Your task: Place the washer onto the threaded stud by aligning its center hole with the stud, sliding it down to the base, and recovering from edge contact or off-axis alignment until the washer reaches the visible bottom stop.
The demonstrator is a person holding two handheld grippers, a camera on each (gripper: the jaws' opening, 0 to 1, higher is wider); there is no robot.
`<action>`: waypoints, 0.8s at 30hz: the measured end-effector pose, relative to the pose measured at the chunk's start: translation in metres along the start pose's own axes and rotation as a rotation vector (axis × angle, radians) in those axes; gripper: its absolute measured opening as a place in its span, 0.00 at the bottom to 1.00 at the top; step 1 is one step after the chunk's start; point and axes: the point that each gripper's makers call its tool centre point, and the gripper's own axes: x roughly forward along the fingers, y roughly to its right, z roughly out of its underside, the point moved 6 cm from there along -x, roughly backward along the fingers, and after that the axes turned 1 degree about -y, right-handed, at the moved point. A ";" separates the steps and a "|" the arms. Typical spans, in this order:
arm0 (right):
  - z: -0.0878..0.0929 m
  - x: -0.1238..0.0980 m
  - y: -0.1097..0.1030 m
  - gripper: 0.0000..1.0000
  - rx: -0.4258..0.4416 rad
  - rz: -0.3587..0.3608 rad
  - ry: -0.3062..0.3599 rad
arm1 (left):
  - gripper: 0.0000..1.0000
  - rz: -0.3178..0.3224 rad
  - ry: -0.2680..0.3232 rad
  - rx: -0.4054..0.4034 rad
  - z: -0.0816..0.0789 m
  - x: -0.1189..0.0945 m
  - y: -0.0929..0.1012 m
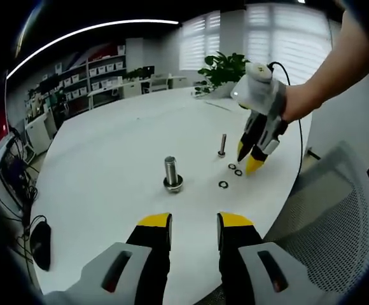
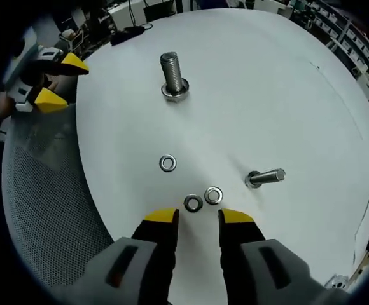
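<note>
My right gripper (image 2: 198,216) hangs jaws apart, empty, with two washers (image 2: 193,203) just ahead (third lies farther); big stud (image 2: 172,76) upright beyond. Left gripper (image 1: 194,222) released too.

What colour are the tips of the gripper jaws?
Yellow, on black bodies; clearest on the right gripper in the right gripper view.

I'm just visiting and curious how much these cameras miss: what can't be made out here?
- Large bolt: whether a washer sits under its head is too small to tell in either view.
- Three loose washers: hole sizes too small to compare in the left gripper view.
- Small bolt: its threads are blurred in the left gripper view.
- Right tool: touching the nearest washer or hovering, unclear.
</note>
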 end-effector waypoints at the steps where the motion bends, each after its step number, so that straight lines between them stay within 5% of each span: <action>1: 0.000 0.000 0.000 0.28 0.007 -0.002 0.000 | 0.27 0.000 -0.005 0.000 0.001 0.000 0.000; 20: -0.009 0.009 -0.008 0.20 0.021 0.027 -0.010 | 0.27 -0.006 -0.005 0.001 0.002 -0.001 -0.001; 24: -0.009 0.010 -0.011 0.19 -0.083 0.037 -0.033 | 0.27 -0.003 -0.005 0.001 0.002 -0.001 0.000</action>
